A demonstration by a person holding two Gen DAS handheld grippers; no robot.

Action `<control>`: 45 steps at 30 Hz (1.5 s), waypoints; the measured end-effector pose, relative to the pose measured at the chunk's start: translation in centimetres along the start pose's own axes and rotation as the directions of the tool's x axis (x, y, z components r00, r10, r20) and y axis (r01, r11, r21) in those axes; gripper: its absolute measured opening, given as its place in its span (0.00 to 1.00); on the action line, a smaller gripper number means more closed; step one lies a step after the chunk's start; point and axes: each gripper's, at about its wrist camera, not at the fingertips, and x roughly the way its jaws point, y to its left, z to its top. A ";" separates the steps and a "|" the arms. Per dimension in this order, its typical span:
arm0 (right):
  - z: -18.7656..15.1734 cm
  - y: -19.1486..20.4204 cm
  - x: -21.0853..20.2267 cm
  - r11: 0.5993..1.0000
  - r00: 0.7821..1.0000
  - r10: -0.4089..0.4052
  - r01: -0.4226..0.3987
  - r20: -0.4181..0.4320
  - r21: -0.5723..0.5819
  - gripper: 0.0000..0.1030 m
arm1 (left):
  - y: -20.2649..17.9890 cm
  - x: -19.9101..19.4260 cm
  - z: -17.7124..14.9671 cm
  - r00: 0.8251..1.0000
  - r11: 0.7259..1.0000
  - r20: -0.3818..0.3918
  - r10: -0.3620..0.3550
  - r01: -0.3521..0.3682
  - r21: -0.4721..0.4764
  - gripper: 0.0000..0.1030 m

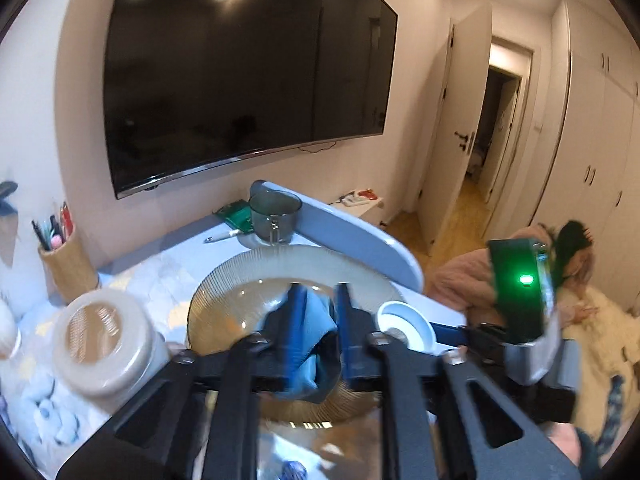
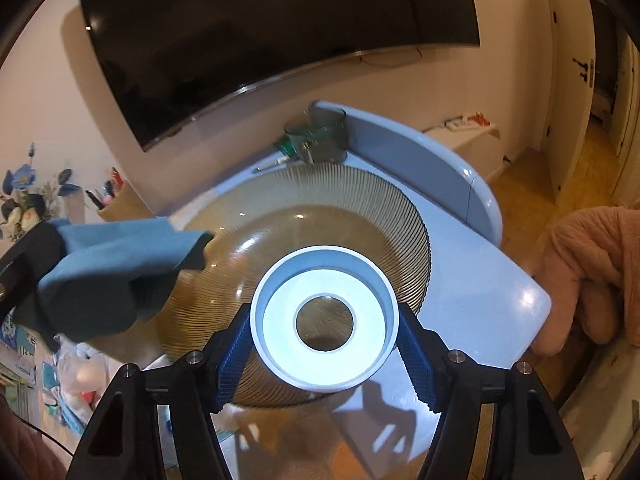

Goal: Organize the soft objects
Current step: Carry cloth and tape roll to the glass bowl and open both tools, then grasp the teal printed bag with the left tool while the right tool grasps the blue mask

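A blue cloth [image 1: 316, 356] is bunched between the blue pads of my left gripper [image 1: 319, 292], which is shut on it. It hangs over the ribbed glass plate [image 1: 240, 276] on the pale blue table. The right wrist view shows the same cloth [image 2: 112, 264] drooping above the plate's [image 2: 360, 208] left side. My right gripper [image 2: 325, 320] is shut on a white ring-shaped roll [image 2: 280, 320], with a pad pressed on each side, above the plate's near rim. The roll [image 1: 408, 320] also shows just right of the left fingers.
A grey glass mug [image 1: 276, 216] stands behind the plate by a raised blue board [image 1: 360, 232]. A jar with a beige lid [image 1: 100, 344], a woven pen holder [image 1: 68, 268] and pale plush things [image 1: 48, 408] lie to the left. A pink sleeve [image 2: 592, 264] is at the table's right edge.
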 end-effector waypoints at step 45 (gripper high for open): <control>-21.0 31.7 0.4 0.746 0.897 0.402 -0.437 -0.182 -0.503 0.75 | 34.0 -27.4 -29.1 0.823 0.665 -0.250 0.510 -0.561 -0.492 0.71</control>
